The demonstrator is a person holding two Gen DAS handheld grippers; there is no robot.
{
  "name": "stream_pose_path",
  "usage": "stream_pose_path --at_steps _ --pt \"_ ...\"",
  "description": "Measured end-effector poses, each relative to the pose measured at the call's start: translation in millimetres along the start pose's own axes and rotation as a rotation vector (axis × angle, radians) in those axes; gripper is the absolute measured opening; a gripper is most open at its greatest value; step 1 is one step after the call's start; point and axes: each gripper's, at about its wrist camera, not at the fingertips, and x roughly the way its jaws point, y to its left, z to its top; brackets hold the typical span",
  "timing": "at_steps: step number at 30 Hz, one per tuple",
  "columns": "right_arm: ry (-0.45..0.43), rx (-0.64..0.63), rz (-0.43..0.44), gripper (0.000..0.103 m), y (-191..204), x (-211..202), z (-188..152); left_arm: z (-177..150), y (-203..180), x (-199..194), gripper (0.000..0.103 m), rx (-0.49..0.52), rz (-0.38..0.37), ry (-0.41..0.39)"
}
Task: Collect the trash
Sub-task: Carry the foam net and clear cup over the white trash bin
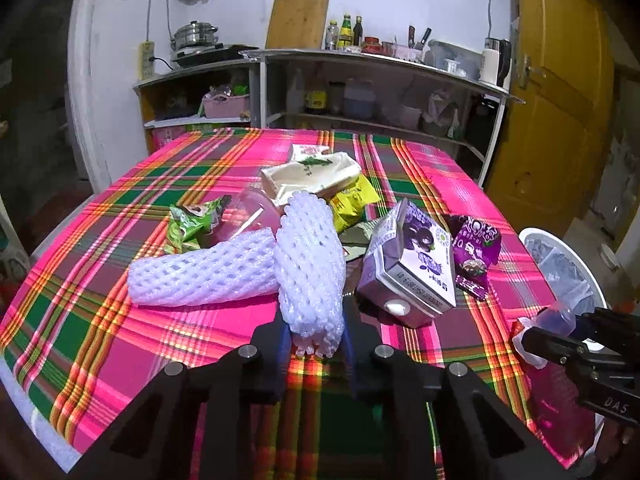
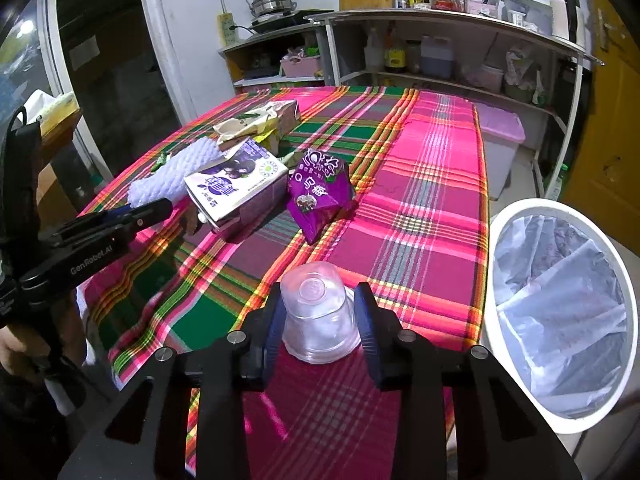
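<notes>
My left gripper [image 1: 314,334] is shut on a white foam fruit net [image 1: 310,268], which stands up between its fingers; a second foam net [image 1: 204,270] lies to its left. My right gripper [image 2: 320,322] is shut on a clear plastic cup [image 2: 318,312], held over the table's near right edge; it also shows in the left wrist view [image 1: 554,322]. A purple milk carton [image 1: 408,264], a purple snack bag [image 2: 320,192], a green wrapper [image 1: 188,222], a yellow packet [image 1: 354,200] and a cream carton [image 1: 312,174] lie on the plaid tablecloth [image 2: 432,184].
A white bin with a clear liner [image 2: 560,312] stands on the floor right of the table. A pink-lidded box [image 2: 500,136] sits beyond it. Metal shelves [image 2: 440,40] with bottles and a pot line the back wall. A yellow door [image 1: 556,100] is at right.
</notes>
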Motion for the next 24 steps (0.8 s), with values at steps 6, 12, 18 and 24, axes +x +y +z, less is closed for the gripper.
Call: stream_pose_path --at_steps 6,12,18,24 --pt "-0.022 0.003 -0.001 0.033 1.0 -14.2 -3.3 1.3 2.6 -18.3 0.021 -0.015 0.011 -0.031" --pt "-0.045 0.009 -0.005 0.033 -1.5 -26.5 -8.1 2.6 3.3 -39.3 0.021 -0.026 0.007 -0.065" --pt "-0.067 0.016 -0.01 0.033 -4.1 -36.8 -10.9 4.4 0.3 -60.5 0.021 -0.032 -0.022 -0.096" --pt "-0.091 0.039 -0.029 0.033 -13.9 -48.8 -13.0 7.4 -16.9 -74.6 0.021 -0.009 -0.078 -0.115"
